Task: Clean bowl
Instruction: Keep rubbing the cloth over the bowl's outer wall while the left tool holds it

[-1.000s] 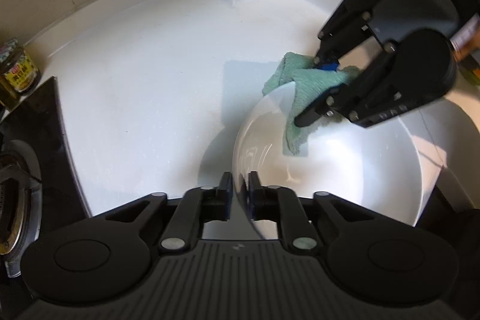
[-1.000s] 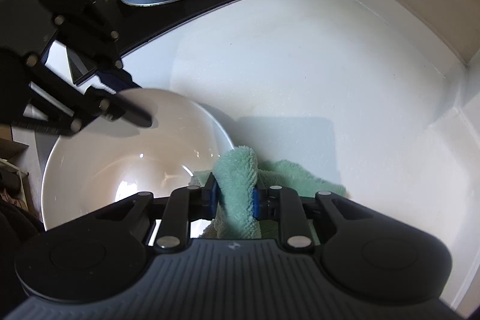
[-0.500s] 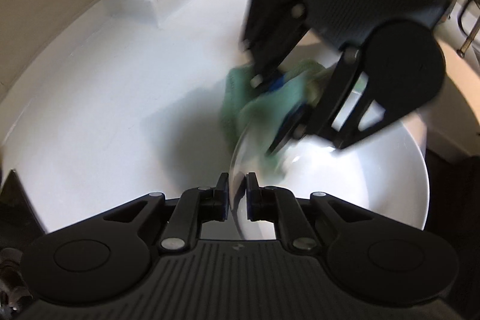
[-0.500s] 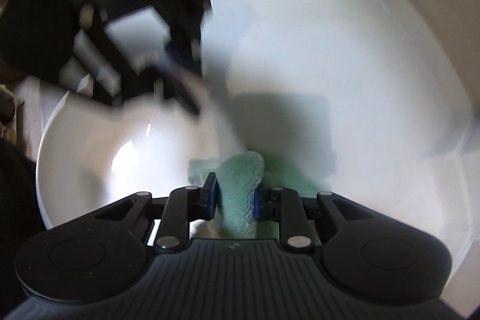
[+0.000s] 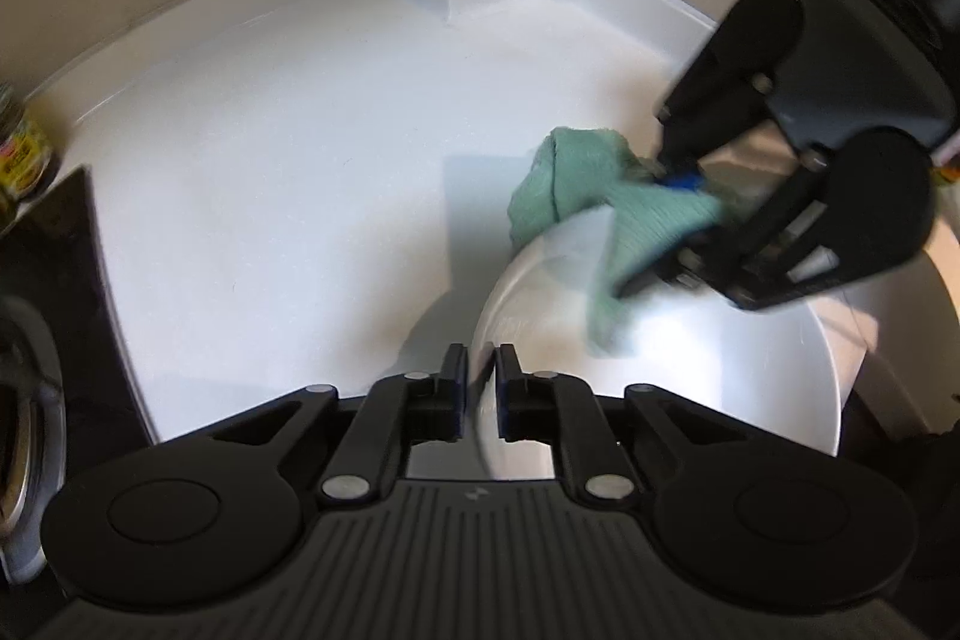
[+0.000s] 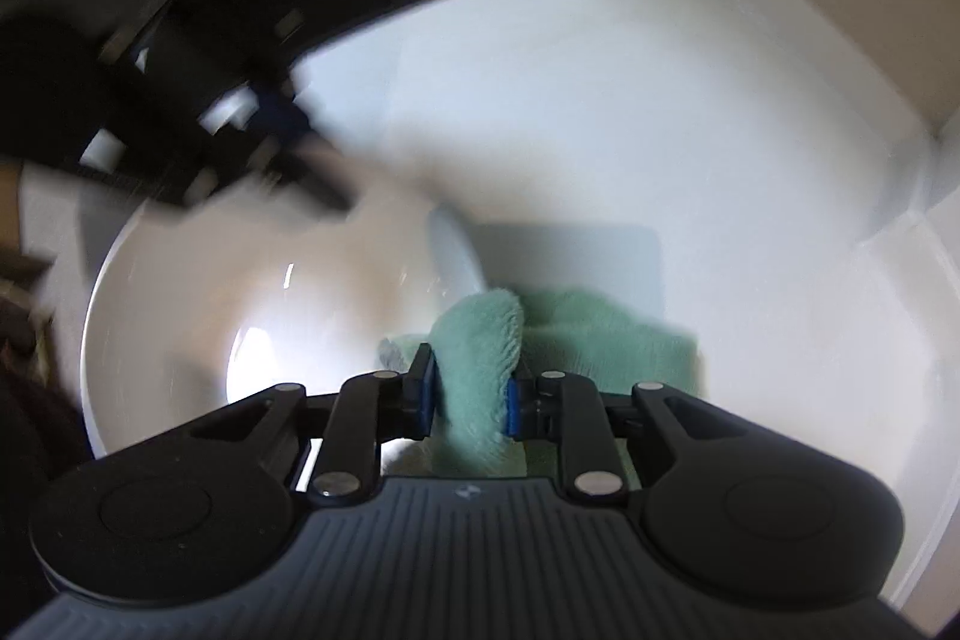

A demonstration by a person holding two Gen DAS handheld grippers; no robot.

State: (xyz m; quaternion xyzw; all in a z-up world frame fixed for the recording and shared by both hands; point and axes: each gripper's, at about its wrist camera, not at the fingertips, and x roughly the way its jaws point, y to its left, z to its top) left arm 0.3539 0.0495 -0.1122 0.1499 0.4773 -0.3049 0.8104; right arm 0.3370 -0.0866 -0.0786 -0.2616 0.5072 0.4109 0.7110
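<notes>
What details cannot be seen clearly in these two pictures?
- Left gripper, right wrist view: motion blur hides its jaws.
- Jar label, left wrist view: cut by the edge, unreadable.
- Bowl near side, left wrist view: hidden behind the left gripper's body.
- Cloth lower part, right wrist view: hidden behind the right gripper.

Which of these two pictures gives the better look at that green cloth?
The left wrist view: the green cloth shows almost whole, draped over the white bowl's rim, pinched by the right gripper. The right wrist view is blurred and shows only a fold between that gripper's pads.
</notes>
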